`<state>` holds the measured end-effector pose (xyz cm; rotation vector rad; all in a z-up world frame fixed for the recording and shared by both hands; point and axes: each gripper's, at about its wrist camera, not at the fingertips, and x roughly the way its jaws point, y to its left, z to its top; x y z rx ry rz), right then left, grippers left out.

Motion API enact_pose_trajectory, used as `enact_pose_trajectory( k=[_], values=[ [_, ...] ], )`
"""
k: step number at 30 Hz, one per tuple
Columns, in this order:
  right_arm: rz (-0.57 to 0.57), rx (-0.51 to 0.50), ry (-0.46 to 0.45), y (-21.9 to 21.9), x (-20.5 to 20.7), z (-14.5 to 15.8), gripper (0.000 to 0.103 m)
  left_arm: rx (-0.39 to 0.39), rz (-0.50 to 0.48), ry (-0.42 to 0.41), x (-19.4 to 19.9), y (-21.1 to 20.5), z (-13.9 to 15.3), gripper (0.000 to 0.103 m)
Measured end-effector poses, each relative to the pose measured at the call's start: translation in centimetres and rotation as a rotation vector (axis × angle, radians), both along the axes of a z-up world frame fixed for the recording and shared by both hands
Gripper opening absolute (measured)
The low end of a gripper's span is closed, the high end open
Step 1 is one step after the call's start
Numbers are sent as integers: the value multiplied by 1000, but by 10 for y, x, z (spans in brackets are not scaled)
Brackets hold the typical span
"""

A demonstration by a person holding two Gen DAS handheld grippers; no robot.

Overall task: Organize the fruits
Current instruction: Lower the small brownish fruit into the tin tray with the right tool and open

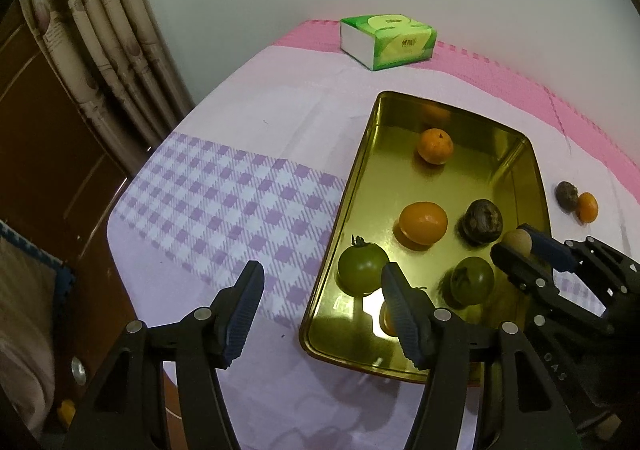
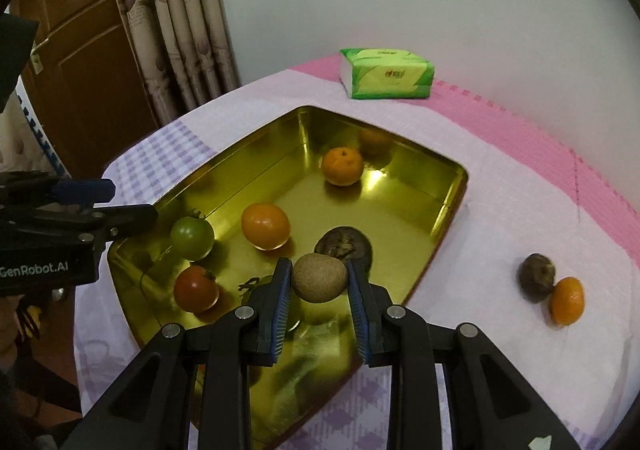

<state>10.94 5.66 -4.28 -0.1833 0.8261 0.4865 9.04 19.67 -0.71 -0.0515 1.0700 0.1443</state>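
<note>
Fruit tan (image 2: 319, 277) gripped by right gripper (image 2: 319, 282) over tray (image 2: 452, 206) | left gripper (image 1: 320, 306) wide, empty

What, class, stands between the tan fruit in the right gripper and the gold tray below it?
Nothing visible blocks it. The right gripper holds the tan fruit over the tray. A green tomato and a dark fruit lie close by, and bare tray floor shows beyond them.
</note>
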Motion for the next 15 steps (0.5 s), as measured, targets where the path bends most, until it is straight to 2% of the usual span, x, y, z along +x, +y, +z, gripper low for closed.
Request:
enact_pose_trajectory(
  k=[6, 10, 15],
  values=[
    [5, 2, 9, 1, 0, -3, 26, 1, -2, -2, 0, -1, 0, 62],
    [2, 12, 9, 1, 0, -3, 32, 7, -13, -6, 1, -4, -1, 62],
    [0, 18, 6, 0, -1, -1, 32, 7, -18, -6, 1, -5, -1, 63]
  ],
)
